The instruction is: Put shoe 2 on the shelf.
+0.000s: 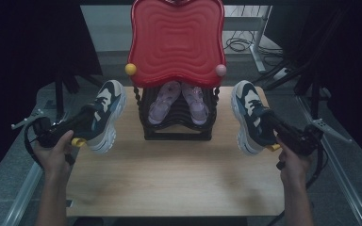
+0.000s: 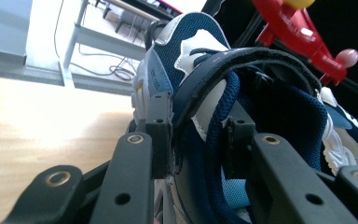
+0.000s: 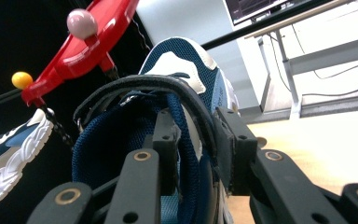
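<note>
Two navy, white and beige sneakers hang lifted over the wooden table (image 1: pixel 169 174). My left gripper (image 1: pixel 90 121) is shut on the collar wall of the left sneaker (image 1: pixel 109 101), its toe pointing away and up. In the left gripper view one jaw lies outside and one inside the left sneaker (image 2: pixel 186 51), with my left gripper (image 2: pixel 198 140) pinching the side and strap. My right gripper (image 1: pixel 267 123) is shut on the right sneaker (image 1: pixel 246 109) the same way. The right gripper view shows my right gripper (image 3: pixel 199 140) clamped on that sneaker's (image 3: pixel 182 60) collar.
Mid-table at the back stands a black shoe rack (image 1: pixel 176 128) with a pair of pale pink sandals (image 1: pixel 162 104) on it. A red wavy top (image 1: pixel 176 37) with a yellow ball (image 1: pixel 130 69) and a pink ball (image 1: pixel 220 70) crowns it. Desk legs and cables lie beyond.
</note>
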`<action>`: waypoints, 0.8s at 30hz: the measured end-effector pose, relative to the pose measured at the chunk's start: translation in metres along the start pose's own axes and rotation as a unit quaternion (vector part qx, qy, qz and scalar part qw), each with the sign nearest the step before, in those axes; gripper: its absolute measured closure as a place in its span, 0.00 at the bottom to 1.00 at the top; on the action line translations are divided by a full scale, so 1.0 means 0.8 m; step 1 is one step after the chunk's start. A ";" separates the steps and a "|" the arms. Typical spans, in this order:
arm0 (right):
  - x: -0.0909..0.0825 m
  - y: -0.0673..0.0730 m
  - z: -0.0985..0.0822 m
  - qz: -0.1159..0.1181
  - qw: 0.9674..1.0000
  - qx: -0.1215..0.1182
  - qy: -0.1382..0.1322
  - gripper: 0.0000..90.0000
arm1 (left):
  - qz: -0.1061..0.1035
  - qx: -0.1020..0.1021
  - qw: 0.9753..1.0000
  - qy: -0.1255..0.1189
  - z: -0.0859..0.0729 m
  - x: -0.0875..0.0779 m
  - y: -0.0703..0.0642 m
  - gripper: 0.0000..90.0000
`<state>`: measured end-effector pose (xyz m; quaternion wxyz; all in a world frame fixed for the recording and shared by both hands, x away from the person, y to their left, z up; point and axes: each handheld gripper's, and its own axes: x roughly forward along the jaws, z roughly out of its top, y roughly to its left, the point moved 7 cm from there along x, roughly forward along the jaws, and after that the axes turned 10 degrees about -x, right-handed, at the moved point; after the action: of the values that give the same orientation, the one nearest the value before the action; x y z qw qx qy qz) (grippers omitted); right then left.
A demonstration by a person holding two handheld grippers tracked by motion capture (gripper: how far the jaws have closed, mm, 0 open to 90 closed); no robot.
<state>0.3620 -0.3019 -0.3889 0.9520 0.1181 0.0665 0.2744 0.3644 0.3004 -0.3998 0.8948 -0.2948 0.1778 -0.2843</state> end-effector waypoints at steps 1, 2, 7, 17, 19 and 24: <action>0.000 0.000 0.003 0.001 1.000 -0.001 -0.001 0.79 | -0.001 -0.001 1.000 -0.001 0.003 0.001 -0.001 0.77; 0.001 0.000 0.007 -0.001 1.000 -0.002 -0.005 0.79 | -0.001 0.000 1.000 -0.003 0.005 0.001 -0.002 0.77; 0.005 0.000 0.020 0.001 1.000 -0.004 -0.012 0.79 | 0.000 0.007 1.000 -0.007 0.014 0.004 -0.007 0.77; 0.014 0.001 0.035 0.000 1.000 -0.004 -0.018 0.79 | 0.001 0.011 1.000 -0.007 0.022 0.012 -0.009 0.77; 0.015 0.000 0.035 0.001 1.000 0.000 -0.021 0.79 | 0.000 0.009 1.000 -0.009 0.025 0.013 -0.010 0.77; 0.016 -0.001 0.042 0.001 1.000 0.005 -0.029 0.79 | -0.001 0.009 1.000 -0.016 0.035 0.015 -0.014 0.77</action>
<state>0.3794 -0.3023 -0.3573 0.9527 0.1309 0.0405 0.2714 0.3825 0.2976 -0.3731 0.9000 -0.2912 0.1608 -0.2816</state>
